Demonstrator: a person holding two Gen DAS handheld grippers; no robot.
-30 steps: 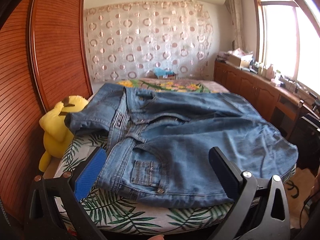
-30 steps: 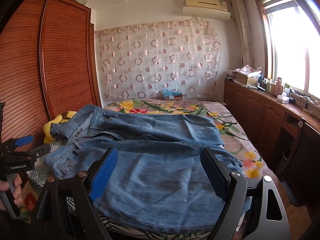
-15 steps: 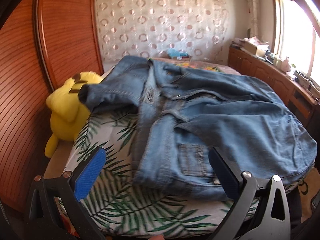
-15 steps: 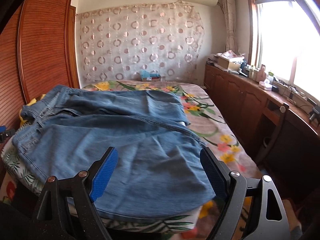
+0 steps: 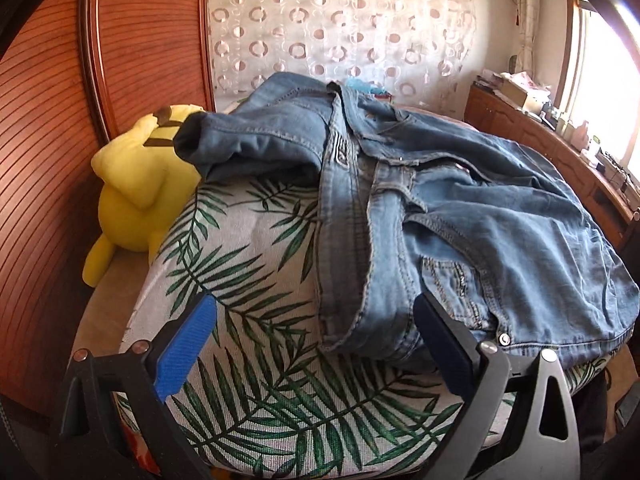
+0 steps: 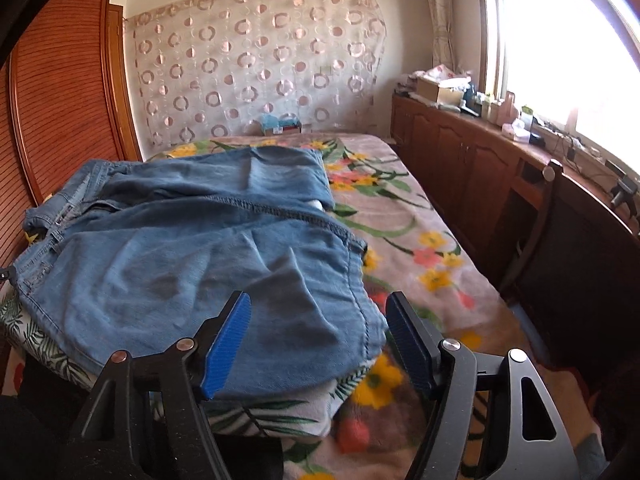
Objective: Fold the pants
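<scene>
Blue denim pants (image 5: 460, 208) lie spread on the bed, waistband toward the left side, also in the right wrist view (image 6: 192, 248). My left gripper (image 5: 316, 332) is open just in front of the waistband's near corner, its right finger beside a back pocket. My right gripper (image 6: 320, 334) is open with its jaws either side of the near leg hem at the bed's front edge. Neither holds cloth.
A yellow plush toy (image 5: 136, 176) sits between the bed and the wooden wardrobe (image 5: 52, 128). The palm-leaf sheet (image 5: 256, 280) and floral blanket (image 6: 404, 236) cover the bed. A wooden cabinet (image 6: 472, 152) and dark chair (image 6: 560, 240) stand at right.
Both grippers moved closer and lower toward the pants. The left swung left toward the waistband corner. The right's jaws narrowed around the leg hem.
</scene>
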